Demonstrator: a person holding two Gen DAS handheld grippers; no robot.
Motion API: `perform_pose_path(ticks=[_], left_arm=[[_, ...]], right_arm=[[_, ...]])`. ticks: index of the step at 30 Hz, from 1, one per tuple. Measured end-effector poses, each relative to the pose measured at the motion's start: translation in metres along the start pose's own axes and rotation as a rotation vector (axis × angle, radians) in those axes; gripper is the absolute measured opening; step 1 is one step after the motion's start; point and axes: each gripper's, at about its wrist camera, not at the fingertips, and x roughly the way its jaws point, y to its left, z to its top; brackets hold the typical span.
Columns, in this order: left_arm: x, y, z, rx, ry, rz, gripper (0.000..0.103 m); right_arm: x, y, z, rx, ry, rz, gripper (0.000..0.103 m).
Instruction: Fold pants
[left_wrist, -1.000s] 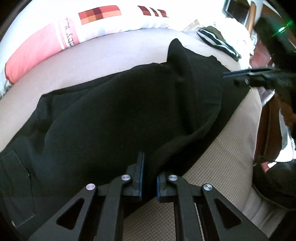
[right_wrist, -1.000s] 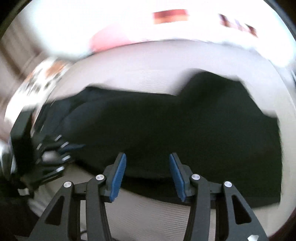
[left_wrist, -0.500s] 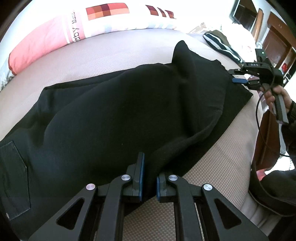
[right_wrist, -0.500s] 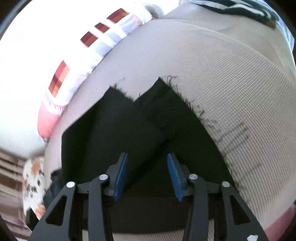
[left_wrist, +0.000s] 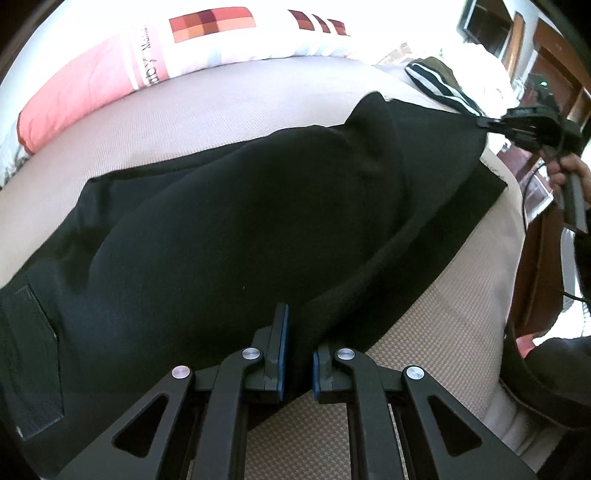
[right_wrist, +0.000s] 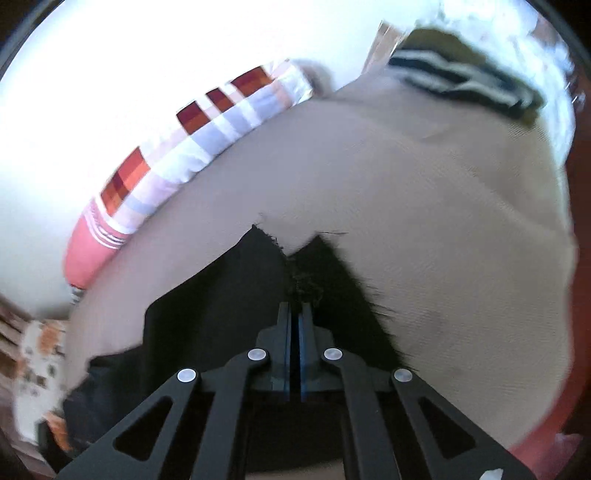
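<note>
Black pants (left_wrist: 229, 229) spread ahead of the left gripper (left_wrist: 297, 354) across the bed (left_wrist: 424, 354); its jaws clench a fold of the near edge. Far right, the right gripper (left_wrist: 491, 123) pinches the hem. Right wrist view: the right gripper (right_wrist: 294, 325), jaws just closed, clamps the frayed hem of the pants (right_wrist: 229, 302), pillow (right_wrist: 177, 162) beyond.

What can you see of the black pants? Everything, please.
The black pants are thick matte fabric, spread lengthwise across the beige mattress, one layer folded over with a raised ridge. A patch pocket shows at the left end; the leg hems look frayed. The left claw pinches the near fold, the right claw the hem end.
</note>
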Motion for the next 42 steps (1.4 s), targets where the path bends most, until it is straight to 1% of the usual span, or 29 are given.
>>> perform_pose_path(ticks=[2, 4, 6, 7, 9, 11, 14, 18, 19, 20, 21, 22, 23, 24, 25, 28, 30, 32, 33, 37, 40, 42], left_arm=[[0.000, -0.003, 0.000, 0.022, -0.008, 0.006, 0.011], [0.001, -0.006, -0.002, 0.044, -0.014, 0.009, 0.011], [0.004, -0.007, -0.004, 0.060, -0.008, 0.007, 0.011], [0.004, -0.008, -0.005, 0.068, -0.009, 0.009, 0.012], [0.004, -0.010, -0.006, 0.087, -0.015, 0.016, 0.012], [0.004, -0.012, -0.005, 0.097, -0.012, 0.021, 0.012], [0.004, -0.010, -0.005, 0.094, -0.014, 0.013, 0.012], [0.004, -0.008, -0.006, 0.090, -0.016, 0.003, 0.015], [0.003, -0.006, -0.005, 0.080, -0.010, -0.007, 0.018], [0.003, -0.005, -0.004, 0.065, -0.002, -0.017, 0.025], [0.002, -0.003, -0.003, 0.048, 0.010, -0.027, 0.032], [0.000, 0.000, -0.002, 0.028, 0.023, -0.037, 0.051], [-0.002, 0.001, -0.002, 0.015, 0.025, -0.042, 0.065], [-0.007, 0.004, -0.002, 0.003, 0.017, -0.054, 0.067], [-0.013, 0.007, -0.002, -0.004, 0.004, -0.078, 0.067], [-0.028, 0.022, 0.001, -0.051, -0.036, -0.120, 0.068], [-0.036, 0.036, 0.004, -0.099, -0.071, -0.130, 0.068], [-0.042, 0.055, 0.008, -0.163, -0.112, -0.107, 0.069], [-0.043, 0.064, 0.010, -0.198, -0.128, -0.088, 0.069], [-0.046, 0.104, 0.014, -0.352, -0.184, 0.026, 0.069], [-0.047, 0.128, 0.010, -0.444, -0.207, 0.100, 0.068], [-0.047, 0.140, 0.007, -0.485, -0.207, 0.133, 0.069]], right_arm=[[-0.007, -0.013, -0.017, -0.011, 0.001, -0.056, 0.002], [-0.005, -0.028, -0.039, -0.021, 0.027, -0.124, 0.002], [0.005, -0.043, -0.059, -0.005, 0.065, -0.163, 0.002], [0.009, -0.046, -0.064, 0.001, 0.072, -0.168, 0.002], [0.009, -0.051, -0.069, 0.007, 0.057, -0.167, 0.001], [0.001, -0.050, -0.067, 0.024, 0.040, -0.164, 0.001], [-0.006, -0.045, -0.065, 0.013, 0.020, -0.178, 0.001], [0.004, -0.051, -0.073, 0.030, 0.061, -0.190, 0.002], [0.004, -0.053, -0.073, 0.034, 0.055, -0.187, 0.004], [0.003, -0.055, -0.073, 0.044, 0.053, -0.191, 0.007], [0.002, -0.058, -0.072, 0.059, 0.055, -0.195, 0.015], [0.001, -0.060, -0.071, 0.063, 0.055, -0.194, 0.018], [0.000, -0.061, -0.070, 0.061, 0.059, -0.204, 0.021], [0.000, -0.063, -0.069, 0.062, 0.066, -0.231, 0.026], [0.000, -0.066, -0.069, 0.061, 0.079, -0.246, 0.026], [-0.007, -0.068, -0.061, 0.055, 0.071, -0.250, 0.026], [-0.011, -0.064, -0.048, 0.033, 0.049, -0.224, 0.026], [-0.011, -0.057, -0.033, 0.013, 0.041, -0.190, 0.026], [-0.008, -0.052, -0.024, 0.000, 0.041, -0.153, 0.026], [0.012, -0.027, 0.010, -0.067, 0.071, -0.067, 0.026], [0.036, -0.010, 0.031, -0.082, 0.111, -0.017, 0.026], [0.052, -0.005, 0.044, -0.097, 0.143, 0.004, 0.026]])
